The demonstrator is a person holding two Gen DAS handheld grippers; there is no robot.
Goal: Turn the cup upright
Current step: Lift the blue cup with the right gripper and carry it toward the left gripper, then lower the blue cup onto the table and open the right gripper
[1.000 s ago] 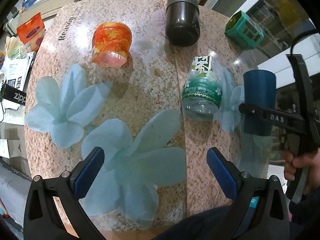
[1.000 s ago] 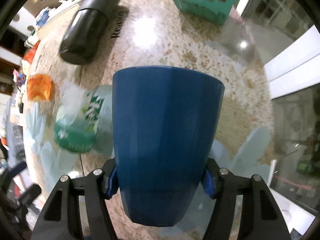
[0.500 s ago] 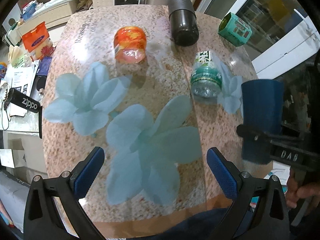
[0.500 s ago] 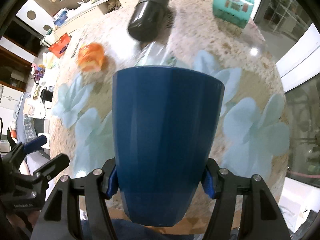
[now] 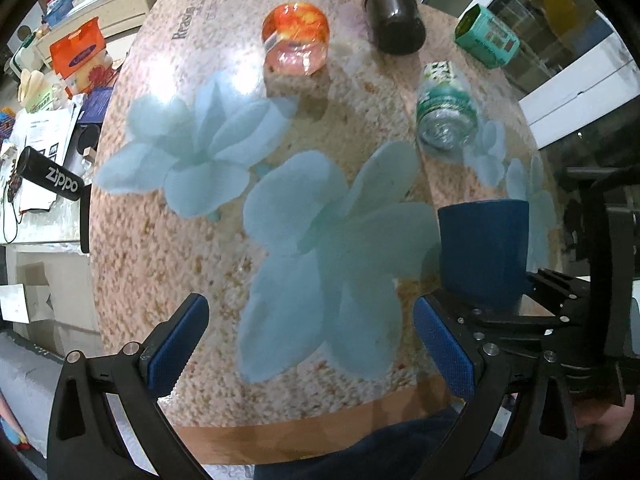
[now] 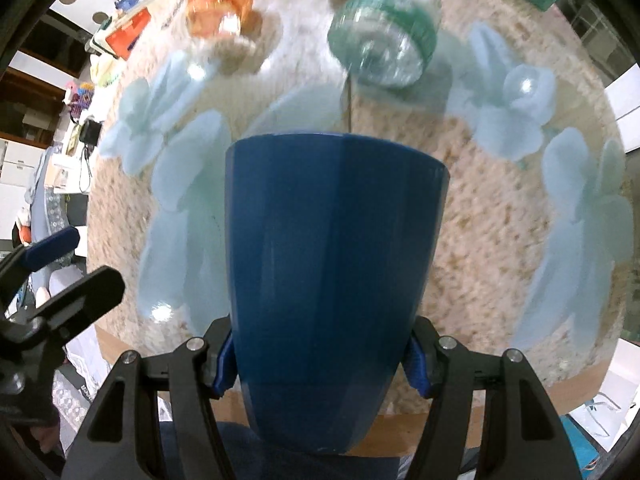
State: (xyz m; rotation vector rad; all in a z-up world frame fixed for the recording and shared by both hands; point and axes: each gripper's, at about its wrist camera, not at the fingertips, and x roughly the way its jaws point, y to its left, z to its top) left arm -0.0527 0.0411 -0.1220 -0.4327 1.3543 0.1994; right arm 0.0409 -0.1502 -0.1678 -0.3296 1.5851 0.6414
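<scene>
A dark blue cup [image 6: 332, 272] fills the right wrist view, clamped between the blue pads of my right gripper [image 6: 320, 356], which is shut on its narrow base end; the wide rim points away from the camera. The cup is held above the near edge of the flowered table [image 6: 500, 220]. In the left wrist view the same cup [image 5: 484, 252] and the right gripper [image 5: 532, 320] show at the right. My left gripper [image 5: 308, 340] is open and empty over the table's near edge.
On the table [image 5: 168, 260] lie an orange jar [image 5: 296, 38], a dark cylinder [image 5: 392, 20], a green-labelled bottle [image 5: 444, 112] and a teal box [image 5: 486, 36]. A cluttered counter with a Zippo box [image 5: 52, 180] stands to the left.
My right gripper has carried the blue cup back toward the table's near edge and closer to my left gripper. The left gripper has stayed open and pulled back slightly.
</scene>
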